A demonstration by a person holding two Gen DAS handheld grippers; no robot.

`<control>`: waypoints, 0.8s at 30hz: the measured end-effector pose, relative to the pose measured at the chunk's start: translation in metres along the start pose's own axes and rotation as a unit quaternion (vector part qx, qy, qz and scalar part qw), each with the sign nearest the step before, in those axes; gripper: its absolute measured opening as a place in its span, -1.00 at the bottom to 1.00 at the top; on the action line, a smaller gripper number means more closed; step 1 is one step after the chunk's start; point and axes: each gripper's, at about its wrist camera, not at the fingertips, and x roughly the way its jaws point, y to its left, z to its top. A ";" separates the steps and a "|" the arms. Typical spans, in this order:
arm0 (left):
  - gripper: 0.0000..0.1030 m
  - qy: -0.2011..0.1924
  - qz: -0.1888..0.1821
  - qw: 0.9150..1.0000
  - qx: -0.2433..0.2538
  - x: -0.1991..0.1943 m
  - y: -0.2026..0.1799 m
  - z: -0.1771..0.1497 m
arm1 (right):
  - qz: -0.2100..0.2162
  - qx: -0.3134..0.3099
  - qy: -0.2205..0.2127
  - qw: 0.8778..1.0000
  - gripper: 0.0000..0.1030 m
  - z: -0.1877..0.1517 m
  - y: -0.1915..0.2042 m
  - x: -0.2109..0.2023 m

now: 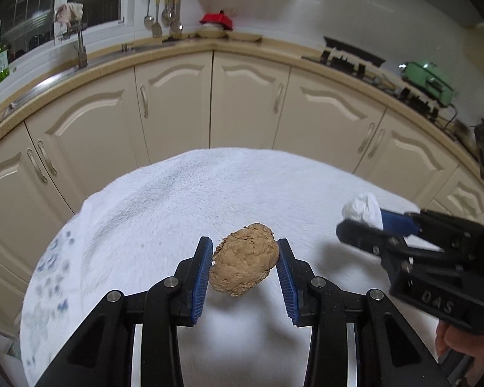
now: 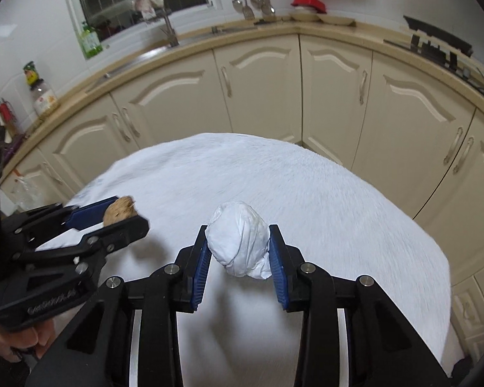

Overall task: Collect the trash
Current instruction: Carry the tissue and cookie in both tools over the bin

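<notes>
Item one: my left gripper (image 1: 244, 251), jaws drawn in partway and clamped on a brown crumpled paper wad (image 1: 244, 258), blue pads (image 1: 202, 271) pressing both its sides; the wad hangs above the white fleecy cloth (image 1: 177, 206), its shadow below

Item two: my right gripper (image 2: 237, 245), likewise narrowed, gripping a white crumpled paper ball (image 2: 238, 239) between its pads, also lifted over the cloth

Item three: both grippers side by side, near each other, each visible from the other's camera

Item four: beyond the covered table I see cream cabinets (image 1: 174, 103), a sink tap (image 1: 79, 44), hanging utensils (image 1: 162, 13), a green appliance (image 1: 428, 80)
</notes>
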 end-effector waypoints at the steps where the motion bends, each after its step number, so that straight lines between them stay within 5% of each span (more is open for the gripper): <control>1: -0.31 -0.005 -0.001 1.000 0.000 -0.008 -0.002 -0.002 | 0.003 0.001 -0.005 1.000 -0.33 -0.003 0.003 -0.009; 11: -0.31 -0.091 -0.025 0.995 0.010 -0.115 -0.039 -0.042 | 0.011 -0.003 -0.076 0.997 -0.33 -0.041 0.042 -0.116; 24: -0.31 -0.172 -0.038 0.984 0.026 -0.268 -0.059 -0.174 | -0.005 -0.011 -0.152 0.988 -0.33 -0.091 0.066 -0.231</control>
